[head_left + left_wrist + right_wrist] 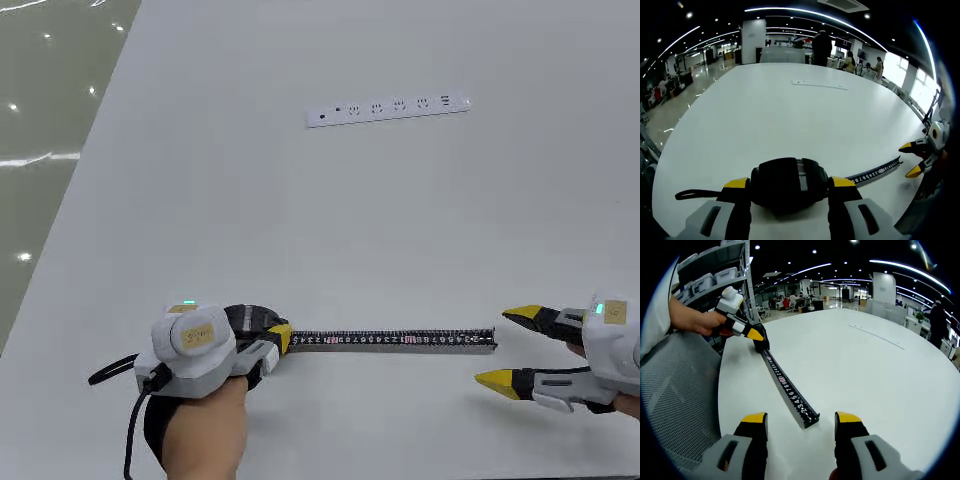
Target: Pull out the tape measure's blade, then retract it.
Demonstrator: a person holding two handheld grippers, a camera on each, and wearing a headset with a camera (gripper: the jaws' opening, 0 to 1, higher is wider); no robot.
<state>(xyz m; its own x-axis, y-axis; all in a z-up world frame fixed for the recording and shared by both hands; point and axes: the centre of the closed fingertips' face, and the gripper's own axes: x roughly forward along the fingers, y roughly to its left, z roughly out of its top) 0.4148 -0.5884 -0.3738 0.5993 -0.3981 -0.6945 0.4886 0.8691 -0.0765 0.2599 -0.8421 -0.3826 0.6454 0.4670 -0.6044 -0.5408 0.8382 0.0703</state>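
1. Tape case (250, 320) sits lower left of the head view, on the table (300, 220). The left gripper (790, 183) is clamped on it, one jaw on each side.
2. Blade (390, 340) is out, lying flat and running right from the case across the lower frame. Its hook (811, 419) is at the lower right.
3. Right gripper (508, 347) has its jaws apart, at the hook end. The hook sits at the mouth of the jaws and looks clear of both.
4. My read: the pull-out is about done and retract is the step in hand. I can't rule out one more pull.
5. To do it well:
   - Keep the left clamp firm so the case doesn't skid or twist.
   - Close the right jaws on the hook end, not mid-blade.
   - Walk the hook back towards the case in line with the blade, low over the table.
   - Don't let go and let it snap back. The free end could whip or the blade could kink.
   - If the blade won't feed in, suspect the lock. I can't see it under the jaws.
6. Counts:
   - 1 tape measure with 1 blade
   - 1 black strap (695, 194) trailing off the case
   - 2 grippers
   - 1 power strip (388, 108), upper centre and well apart from the work
   - 1 table
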